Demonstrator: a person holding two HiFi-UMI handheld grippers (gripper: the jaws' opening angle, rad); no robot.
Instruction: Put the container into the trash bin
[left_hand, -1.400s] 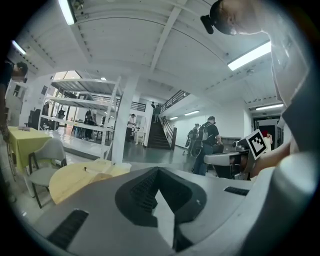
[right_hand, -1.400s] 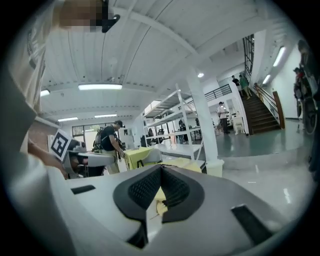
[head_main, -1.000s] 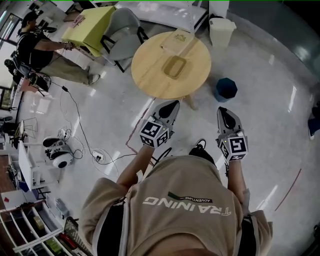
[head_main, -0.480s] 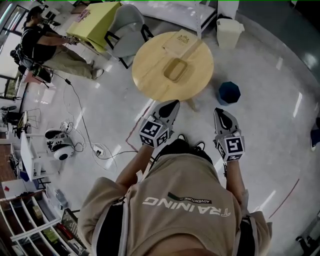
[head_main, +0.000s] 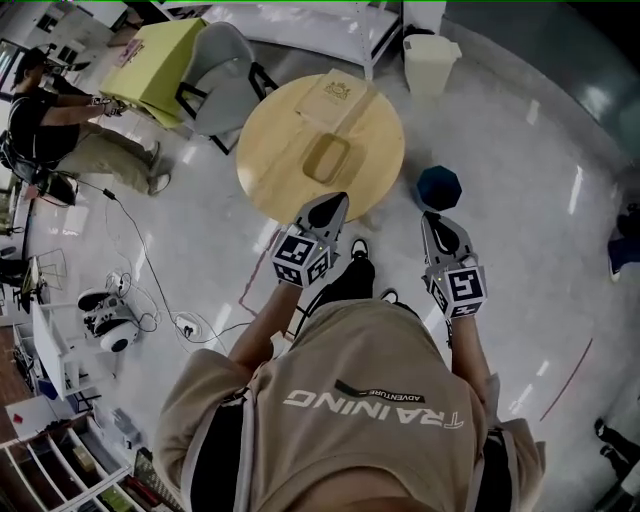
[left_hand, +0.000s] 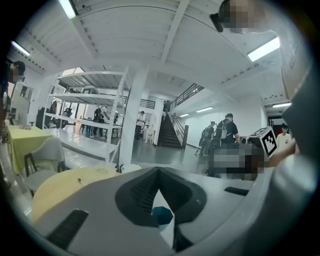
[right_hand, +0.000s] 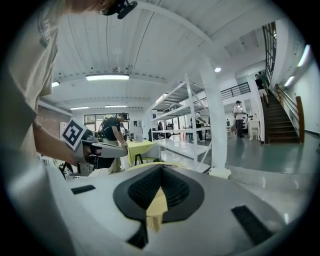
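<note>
Stage: approach, nothing lifted yet | container (head_main: 327, 158) lies flat mid round table (head_main: 268, 172), upper centre of head view, apart from both claws | left gripper (head_main: 335, 203) pressed together, empty, tip at table's near edge, likely lined up for the pick | right gripper (head_main: 437, 220) pressed together, empty, below blue bin (head_main: 438, 187) on floor right of table, the probable drop spot.

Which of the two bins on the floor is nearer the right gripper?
The dark blue bin, on the floor beside the round table, just ahead of the right gripper. The white bin stands farther off, past the table.
</note>
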